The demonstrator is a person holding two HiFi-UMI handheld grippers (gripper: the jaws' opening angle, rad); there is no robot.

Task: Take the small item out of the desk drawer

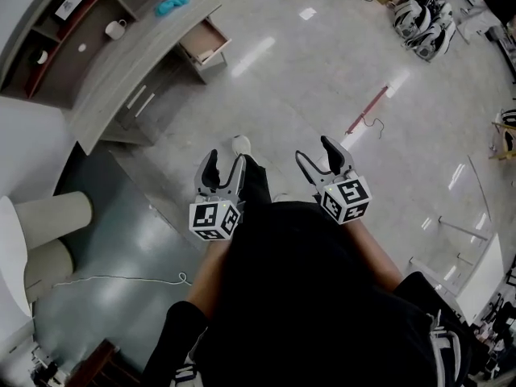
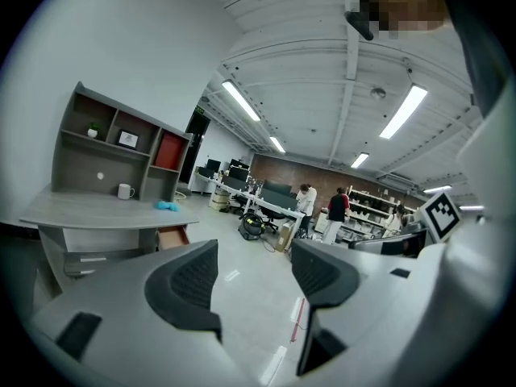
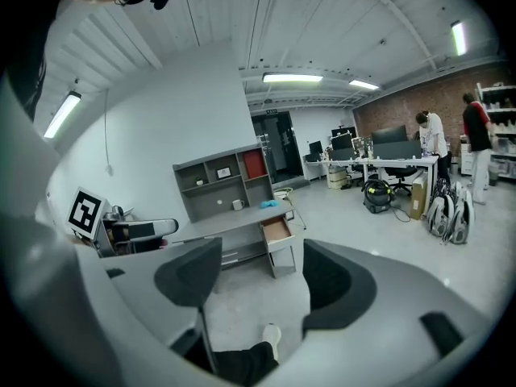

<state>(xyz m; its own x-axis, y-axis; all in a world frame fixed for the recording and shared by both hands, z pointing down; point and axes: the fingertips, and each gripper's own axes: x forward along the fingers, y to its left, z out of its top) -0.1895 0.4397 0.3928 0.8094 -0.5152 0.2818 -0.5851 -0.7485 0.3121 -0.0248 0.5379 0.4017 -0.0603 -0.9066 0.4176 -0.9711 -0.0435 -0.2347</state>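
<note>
Left fingers (image 2: 189, 285) wide apart, right fingers (image 3: 193, 276) apart, empty

- An open-plan office: rows of work desks (image 3: 393, 162) carry monitors (image 3: 389, 135).
- A grey desk (image 3: 230, 224) with a shelf unit (image 3: 222, 180) stands against the wall.
- Ceiling strip lights (image 2: 240, 101) run above a polished floor (image 1: 322, 79).

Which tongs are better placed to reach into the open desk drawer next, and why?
Right, narrowly. Both tongs are open, empty and far from the desk, but the right tongs frame the open drawer straight ahead, while the left tongs point well past it.
</note>
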